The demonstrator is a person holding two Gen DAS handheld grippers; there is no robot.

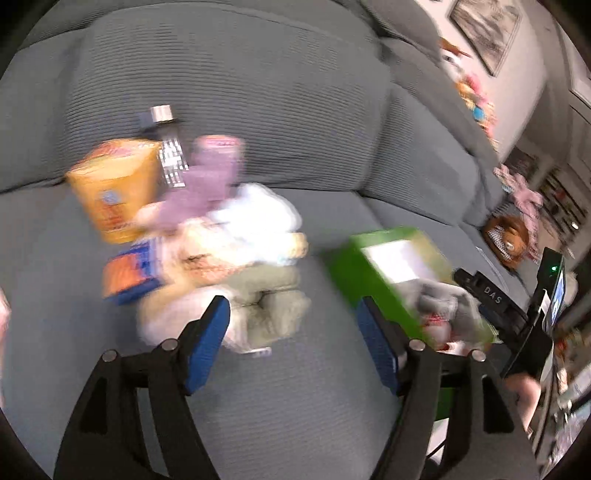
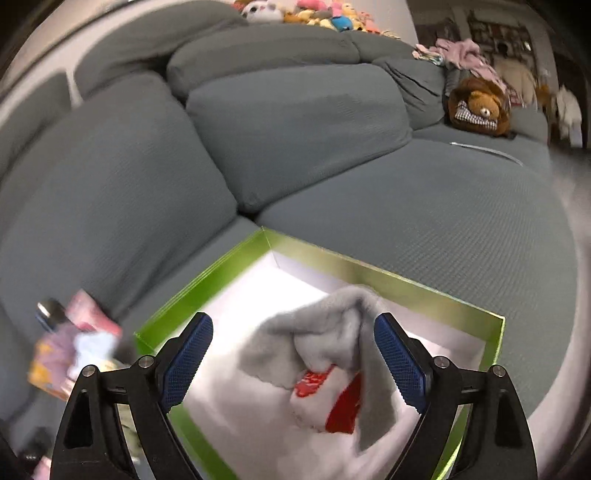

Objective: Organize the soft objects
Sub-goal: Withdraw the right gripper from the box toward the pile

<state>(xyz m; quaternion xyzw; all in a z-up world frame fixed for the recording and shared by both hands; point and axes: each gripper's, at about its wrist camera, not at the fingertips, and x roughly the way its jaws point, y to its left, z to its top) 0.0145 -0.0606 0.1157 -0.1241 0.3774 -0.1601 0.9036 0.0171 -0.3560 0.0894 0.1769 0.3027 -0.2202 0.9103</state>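
A pile of soft things [image 1: 236, 236], with purple, white, cream and olive cloth, lies on the grey sofa seat [image 1: 295, 387]. My left gripper [image 1: 293, 343] is open and empty, just in front of the olive piece [image 1: 273, 306]. A green box [image 2: 229, 273] with a white inside sits on the seat; it also shows in the left wrist view [image 1: 369, 273]. A grey cloth [image 2: 332, 325] over a red and white item [image 2: 325, 391] lies in the box. My right gripper [image 2: 293, 362] is open above that cloth, holding nothing.
An orange packet [image 1: 114, 188], a blue and orange packet [image 1: 129, 273] and a dark bottle [image 1: 168, 147] sit in the pile. A brown teddy bear [image 2: 480, 107] and pink clothes [image 2: 461, 51] lie at the sofa's far end. Plush toys [image 2: 317, 14] line the backrest.
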